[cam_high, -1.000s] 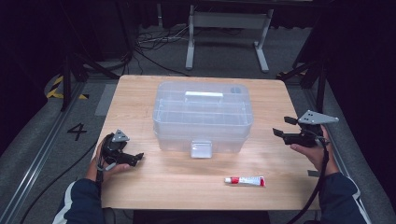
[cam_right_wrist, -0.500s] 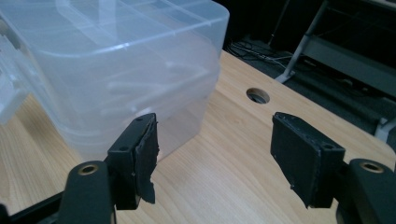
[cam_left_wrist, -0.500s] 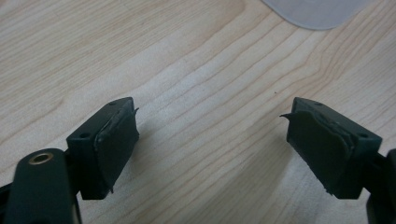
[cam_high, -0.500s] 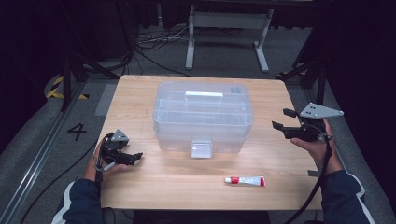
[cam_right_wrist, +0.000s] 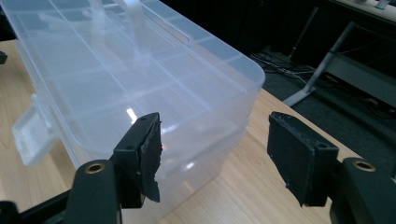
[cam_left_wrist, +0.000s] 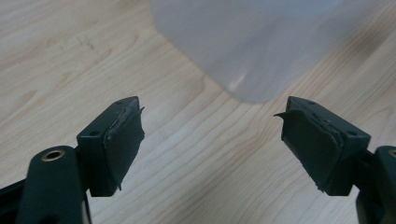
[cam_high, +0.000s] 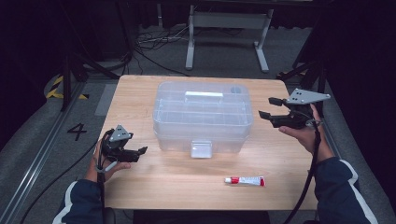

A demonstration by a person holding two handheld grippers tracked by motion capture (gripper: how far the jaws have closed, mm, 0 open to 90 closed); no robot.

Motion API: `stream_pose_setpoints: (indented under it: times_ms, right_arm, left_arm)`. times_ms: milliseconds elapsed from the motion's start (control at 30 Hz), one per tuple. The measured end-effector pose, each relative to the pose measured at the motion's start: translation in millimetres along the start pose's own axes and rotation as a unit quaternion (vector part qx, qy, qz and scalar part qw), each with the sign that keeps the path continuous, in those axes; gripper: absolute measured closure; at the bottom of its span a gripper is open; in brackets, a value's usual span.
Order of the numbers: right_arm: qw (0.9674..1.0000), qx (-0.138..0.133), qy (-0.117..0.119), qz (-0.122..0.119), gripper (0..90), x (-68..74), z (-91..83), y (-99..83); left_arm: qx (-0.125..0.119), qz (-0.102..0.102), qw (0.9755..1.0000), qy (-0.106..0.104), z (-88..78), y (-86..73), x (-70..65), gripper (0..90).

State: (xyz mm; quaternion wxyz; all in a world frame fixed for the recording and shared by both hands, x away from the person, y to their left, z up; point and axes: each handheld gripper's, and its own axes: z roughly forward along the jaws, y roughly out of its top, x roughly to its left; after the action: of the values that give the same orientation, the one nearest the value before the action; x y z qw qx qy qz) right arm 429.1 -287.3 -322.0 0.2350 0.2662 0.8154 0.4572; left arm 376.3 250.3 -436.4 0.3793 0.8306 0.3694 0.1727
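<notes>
In the high view, the clear plastic storage box [cam_high: 203, 116] with closed lid stands mid-table on the wooden table [cam_high: 154, 182], between the left gripper [cam_high: 140, 151] and right gripper [cam_high: 267, 107]; a red-and-white tube [cam_high: 244, 180] lies in front. In the left gripper view the jaws have just been closing, still apart, nothing between. The right gripper view shows the same, plus the box's dividers.

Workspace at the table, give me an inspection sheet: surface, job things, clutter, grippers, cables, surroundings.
Surface: wooden table, bare apart from two items.
Job's things: clear plastic box, lid shut, front latch down, white handle on top; sits mid-table.
Clutter: red and white tube lying flat near the front edge, apart from the box.
Grippers: left gripper open, nothing between its fingers, its jaws have just been closing; right gripper open, empty, likewise closing, held off the box's right end.
Cables: one trails from each gripper; more lie on the floor behind.
Surroundings: grey floor, metal stand legs behind, a "4" marked at left.
</notes>
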Motion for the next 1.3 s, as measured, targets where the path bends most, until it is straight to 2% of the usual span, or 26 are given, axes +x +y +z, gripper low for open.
stream_pose_setpoints:
  times_ms: [67,100,200,333,467,733,1033,1300]
  right_arm:
    - [1.0,0.0,0.008,0.001,36.0,1.9,3.6,6.8]
    - [0.9999,0.003,0.004,-0.008,36.4,4.3,6.0,11.7]
    - [0.9998,0.012,0.01,-0.015,36.8,9.3,15.3,22.1]
    - [0.9994,0.014,0.024,-0.021,37.7,14.8,27.5,32.6]
    - [0.9989,0.019,0.035,-0.024,38.0,17.2,36.9,39.6]
    - [0.9963,0.042,0.06,-0.045,42.0,28.5,64.0,58.4]
    - [0.9935,0.069,0.071,-0.056,46.9,36.2,87.1,69.7]
    - [0.991,0.095,0.072,-0.061,55.0,41.0,105.5,82.0]
  left_arm:
    - [-0.005,0.008,1.0,0.002,-1.0,5.0,-4.1,22.0]
    - [-0.006,0.009,0.9999,-0.001,-1.1,7.0,-6.7,22.0]
    - [-0.011,0.015,0.9998,0.003,0.0,14.2,-13.0,21.9]
    - [-0.021,0.027,0.9994,0.001,1.0,24.0,-20.1,20.9]
    - [-0.021,0.033,0.9992,0.0,3.4,29.0,-23.4,20.9]
    - [-0.021,0.04,0.999,0.001,9.4,37.1,-25.7,20.2]
    - [-0.028,0.045,0.9984,-0.019,14.8,46.4,-27.9,19.8]
    - [-0.023,0.047,0.9986,-0.013,23.2,51.5,-28.6,19.9]
